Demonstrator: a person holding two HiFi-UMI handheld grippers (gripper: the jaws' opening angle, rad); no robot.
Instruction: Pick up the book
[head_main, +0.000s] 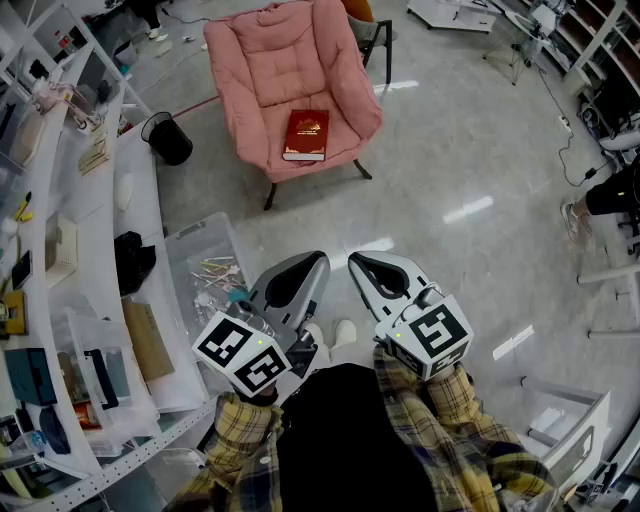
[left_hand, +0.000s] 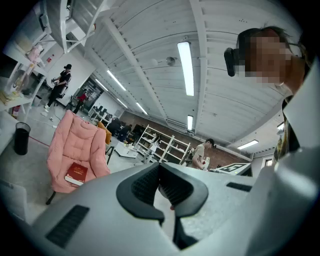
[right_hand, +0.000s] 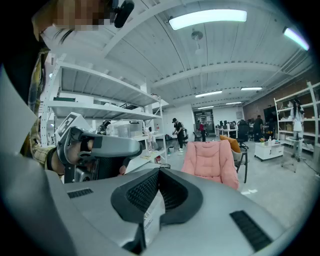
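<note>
- The step in hand looks like the very start of the approach: both tools are held close to the person's body, well apart from the book (head_main: 306, 135)
- The left gripper (head_main: 312, 262) has its jaws pressed together with nothing between them, tips aimed towards the pink armchair (head_main: 255, 60)
- The right gripper (head_main: 362, 264), just beside it, is likewise closed and empty
- The next move probably calls for carrying a gripper across the bare floor (head_main: 450, 150) to the chair, spreading its jaws, then biting one edge of the book; the soft seat may give under a jaw sliding below the cover
- The book is a dark red hardback with gold print, lying flat and face up on the armchair's seat near its front edge, with pale pages showing along one side
</note>
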